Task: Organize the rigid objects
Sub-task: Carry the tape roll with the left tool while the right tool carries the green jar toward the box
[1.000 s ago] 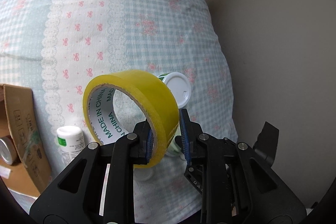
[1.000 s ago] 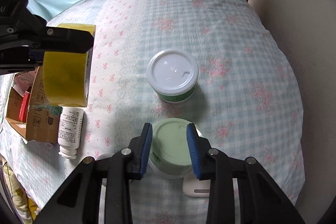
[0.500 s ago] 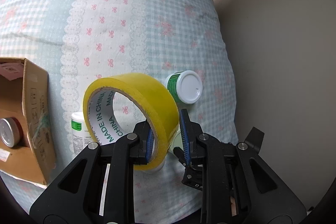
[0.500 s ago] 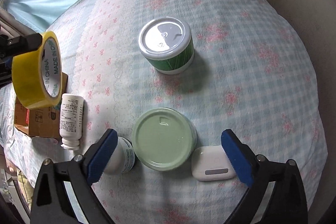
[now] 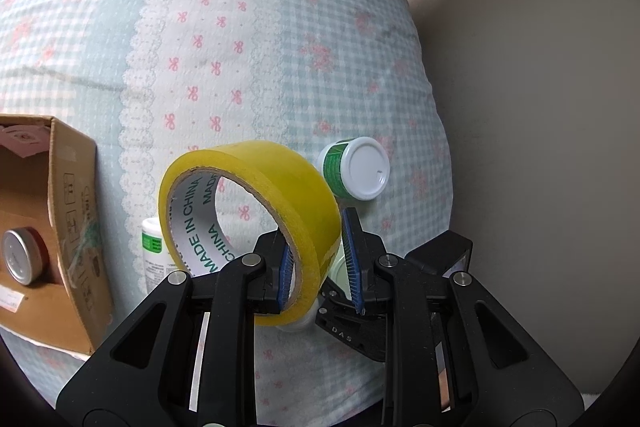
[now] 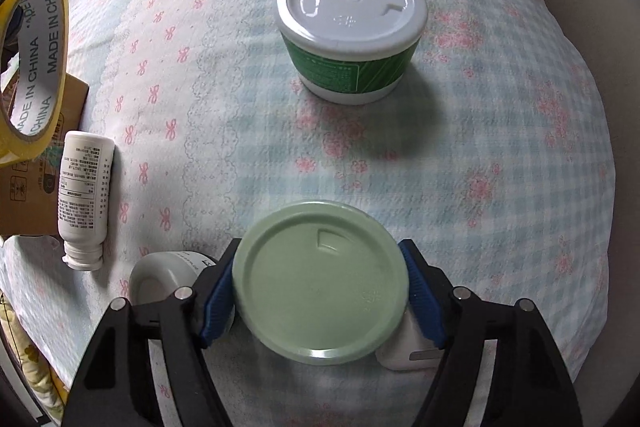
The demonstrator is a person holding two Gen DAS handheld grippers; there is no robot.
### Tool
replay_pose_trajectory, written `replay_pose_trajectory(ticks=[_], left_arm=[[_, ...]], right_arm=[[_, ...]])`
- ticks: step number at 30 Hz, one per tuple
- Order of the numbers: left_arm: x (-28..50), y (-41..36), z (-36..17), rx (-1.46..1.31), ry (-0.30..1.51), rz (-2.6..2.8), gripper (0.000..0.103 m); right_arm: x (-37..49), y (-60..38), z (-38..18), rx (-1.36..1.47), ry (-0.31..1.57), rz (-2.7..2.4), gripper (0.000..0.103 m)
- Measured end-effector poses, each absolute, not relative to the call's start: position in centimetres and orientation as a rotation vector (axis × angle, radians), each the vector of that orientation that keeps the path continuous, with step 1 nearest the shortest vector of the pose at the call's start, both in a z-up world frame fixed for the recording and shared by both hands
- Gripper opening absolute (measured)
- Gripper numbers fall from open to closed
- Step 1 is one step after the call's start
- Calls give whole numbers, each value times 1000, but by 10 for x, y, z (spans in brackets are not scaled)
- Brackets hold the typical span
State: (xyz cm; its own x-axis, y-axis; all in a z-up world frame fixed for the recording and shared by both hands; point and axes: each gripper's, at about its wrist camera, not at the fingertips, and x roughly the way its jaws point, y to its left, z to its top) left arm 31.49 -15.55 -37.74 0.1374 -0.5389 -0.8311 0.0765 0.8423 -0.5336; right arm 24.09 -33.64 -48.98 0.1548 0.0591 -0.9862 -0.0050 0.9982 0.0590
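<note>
– On the checked cover (image 6: pixel 480 167), what is under the right tool (image 6: pixel 320 251)?
– A jar w/ a pale green lid (image 6: pixel 320 279). It stands upright near the front edge. The tool points down on it, one blue pad on each side of the lid.
– Is it gripping?
– Its jaws have just been closing, w/ the jar between them. Both pads now lie against the lid's rim, so it pinches the jar.
– And the left tool (image 5: pixel 317 233)?
– Pressed together on the wall of a yellow tape roll (image 5: pixel 280 179): one pad inside the ring, one outside. The roll hangs in the air, above the cover, w/ the print "MADE IN CHINA" on its inner side.
– What lies around the jar?
– Small white case (image 6: pixel 404 355) just beside it, at the right pad. Small white pot (image 6: pixel 160 275) at the other side, partly hidden by the finger. Further back, a green tub w/ white lid (image 6: pixel 352 11), upright, well apart from the jar.
– And at the left?
– A white bottle (image 6: pixel 84 191) lies on its side, next to a cardboard box (image 5: pixel 76 227). The box is open; a tin w/ metal lid (image 5: pixel 18 255) sits inside. Other contents I cannot tell.
</note>
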Motion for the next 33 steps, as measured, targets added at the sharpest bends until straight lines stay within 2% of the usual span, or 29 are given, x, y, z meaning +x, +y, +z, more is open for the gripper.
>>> replay_pose_trajectory(ticks=[10, 19, 26, 33], left_arm=[[287, -141, -338, -426, 1298, -468, 20], [250, -99, -253, -470, 1199, -459, 20], [227, -35, -193, -475, 1122, -440, 20], [215, 59, -171, -469, 1102, -428, 20]], right_arm=[[229, -336, -431, 75, 1342, 36, 70], [206, -324, -319, 83, 1239, 54, 70], [200, -274, -237, 30, 1154, 109, 70], [193, -192, -202, 51, 1109, 156, 70]])
